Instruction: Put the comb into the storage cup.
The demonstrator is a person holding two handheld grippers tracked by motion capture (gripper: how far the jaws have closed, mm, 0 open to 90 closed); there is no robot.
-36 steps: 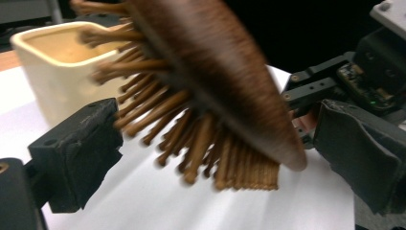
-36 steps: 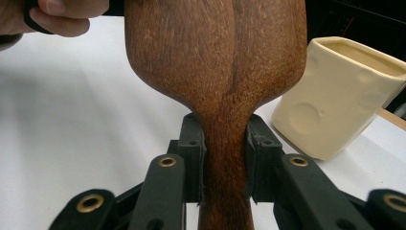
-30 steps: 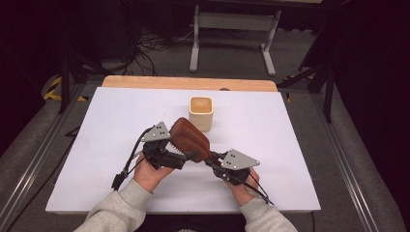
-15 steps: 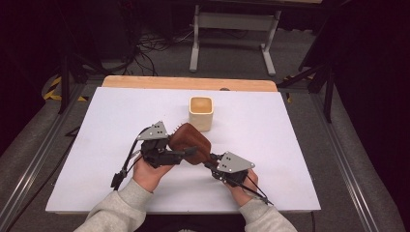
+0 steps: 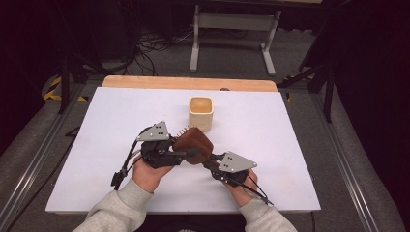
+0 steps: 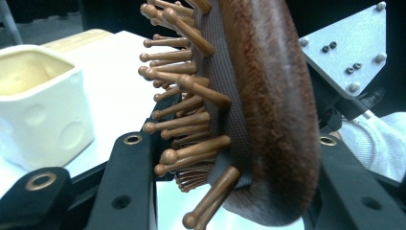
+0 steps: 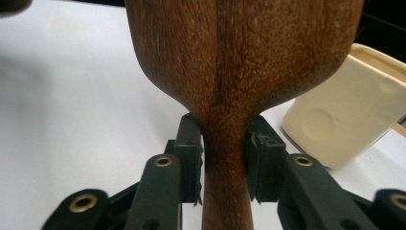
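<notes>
Right hand-held gripper (image 5: 212, 163) clamps hairbrush (image 5: 194, 145) handle; left hand-held gripper (image 5: 186, 152) straddles head; cream cup (image 5: 201, 112) just beyond.

White table (image 5: 106, 145), cream cup (image 5: 201, 112) on it

the cream cup (image 5: 201, 112) stands just beyond the hairbrush (image 5: 193, 144) at 12 o'clock, blocking passage there; the white table (image 5: 300, 145) lies open at 3, 9 and 10 o'clock

A dark brown wooden hairbrush (image 6: 268, 105) is seen with a matt, fine-grained back, smooth wooden pins and a woven grey cushion. The cream square cup (image 5: 201, 112) looks smooth, faintly glossy, dimpled.
</notes>
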